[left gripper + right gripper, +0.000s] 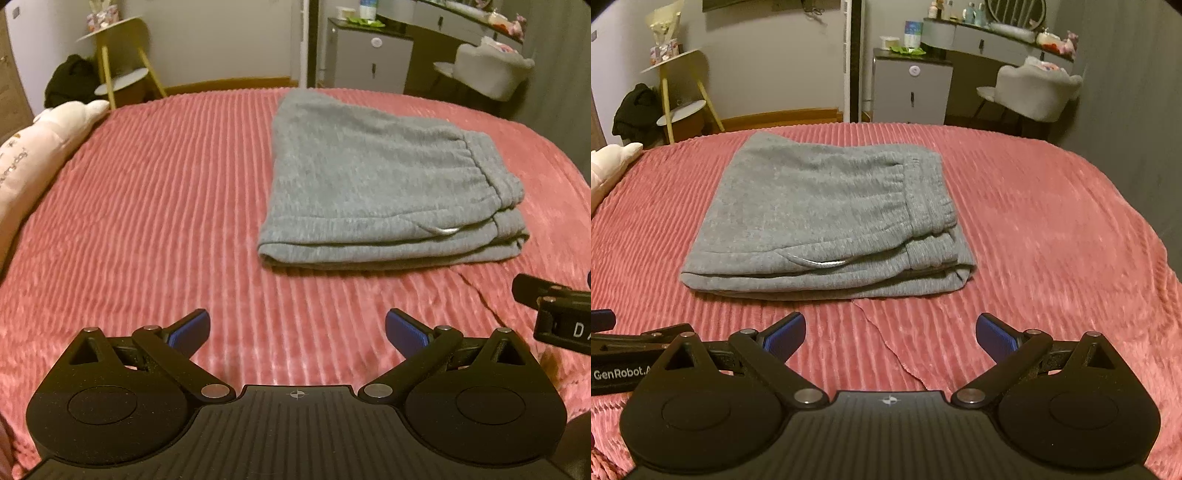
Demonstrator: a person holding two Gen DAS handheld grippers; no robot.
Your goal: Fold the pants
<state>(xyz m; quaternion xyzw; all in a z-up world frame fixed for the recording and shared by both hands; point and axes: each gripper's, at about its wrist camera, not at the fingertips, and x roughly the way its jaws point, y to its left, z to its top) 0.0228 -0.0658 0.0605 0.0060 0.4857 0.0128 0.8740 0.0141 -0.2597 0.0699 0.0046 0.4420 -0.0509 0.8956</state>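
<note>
Jaws wide apart and empty on left gripper [297, 332] and right gripper [890, 336]. Folded grey pants [820, 218] flat on pink bedspread [1034, 229], beyond both grippers, untouched.

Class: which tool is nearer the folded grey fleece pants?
Roughly level, judging loosely. Left tool sits open before the folded grey fleece pants' left end; right tool open before their middle.

Bare blanket [166, 221] left of folded pants [369, 184]; pillow [33, 155] blocks far-left edge.
</note>
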